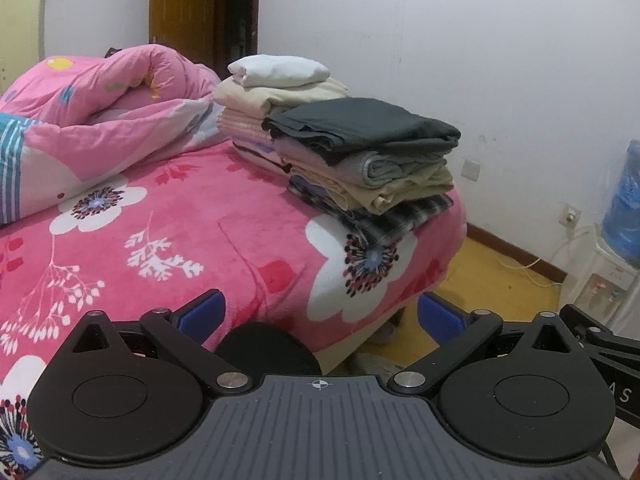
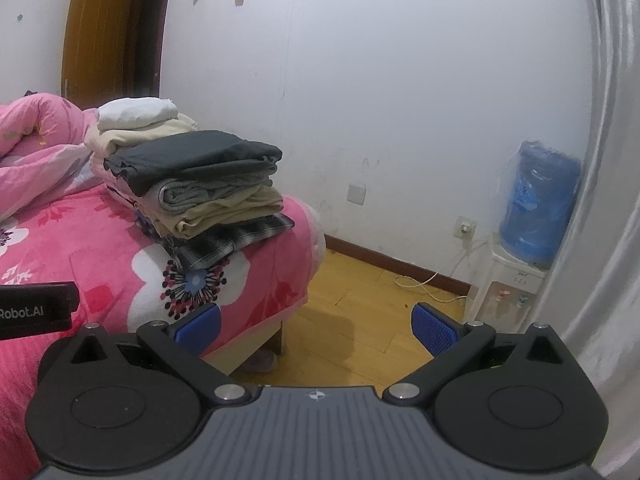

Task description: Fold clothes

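The near stack (image 1: pixel 360 160) of folded clothes sits at the bed's (image 1: pixel 180 240) corner closest to the white wall (image 1: pixel 460 40), its checked bottom piece (image 1: pixel 396 220) reaching to the mattress edge. A dark grey piece (image 1: pixel 360 124) tops it, with grey and beige folds beneath; folded edges face the cameras, and the long axis runs along the bed side toward the door (image 1: pixel 180 4). A second stack (image 1: pixel 276 92), capped by a white piece (image 1: pixel 280 70), stands just behind the first, touching it. A rumpled pink quilt (image 1: pixel 100 112) lies beyond the stacks, toward the door.

The left gripper (image 1: pixel 320 316) hangs level over the bed's near edge, blue pads (image 1: pixel 202 314) spread wide, holding nothing. The right gripper (image 2: pixel 316 322) is held level beside it, off the bed corner over bare wood floor (image 2: pixel 360 300), its pads (image 2: pixel 434 328) likewise wide apart and empty. The floor between bed and wall lies open. A water dispenser (image 2: pixel 520 240) stands against the wall, well apart from the stack.
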The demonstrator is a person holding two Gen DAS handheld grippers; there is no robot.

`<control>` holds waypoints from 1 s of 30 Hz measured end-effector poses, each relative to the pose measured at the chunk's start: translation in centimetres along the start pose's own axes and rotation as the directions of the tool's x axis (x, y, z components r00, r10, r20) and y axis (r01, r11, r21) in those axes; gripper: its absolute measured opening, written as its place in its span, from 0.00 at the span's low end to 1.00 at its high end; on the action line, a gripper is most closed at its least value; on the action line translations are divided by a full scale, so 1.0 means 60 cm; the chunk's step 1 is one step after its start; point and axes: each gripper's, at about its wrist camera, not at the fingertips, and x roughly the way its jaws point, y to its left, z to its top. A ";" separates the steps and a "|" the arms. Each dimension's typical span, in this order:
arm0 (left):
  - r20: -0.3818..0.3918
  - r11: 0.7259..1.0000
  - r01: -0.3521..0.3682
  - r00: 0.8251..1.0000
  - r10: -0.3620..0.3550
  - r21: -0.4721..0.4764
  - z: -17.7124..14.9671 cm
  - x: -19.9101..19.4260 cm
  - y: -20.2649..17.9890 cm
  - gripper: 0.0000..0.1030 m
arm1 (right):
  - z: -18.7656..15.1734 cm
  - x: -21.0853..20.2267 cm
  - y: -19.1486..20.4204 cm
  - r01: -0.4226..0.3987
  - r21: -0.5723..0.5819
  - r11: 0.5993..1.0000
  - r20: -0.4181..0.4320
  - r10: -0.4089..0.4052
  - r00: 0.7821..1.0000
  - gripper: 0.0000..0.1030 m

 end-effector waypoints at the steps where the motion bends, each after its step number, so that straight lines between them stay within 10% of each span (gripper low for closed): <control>1: 0.000 1.000 -0.001 1.000 0.001 0.001 0.000 0.000 0.000 1.00 | 0.001 0.001 0.002 0.000 -0.004 1.000 0.001 0.000 1.000 1.00; 30: -0.034 0.999 0.009 0.999 -0.010 -0.034 -0.001 0.017 0.015 1.00 | 0.003 0.011 0.024 0.005 -0.034 0.999 -0.007 -0.005 1.000 1.00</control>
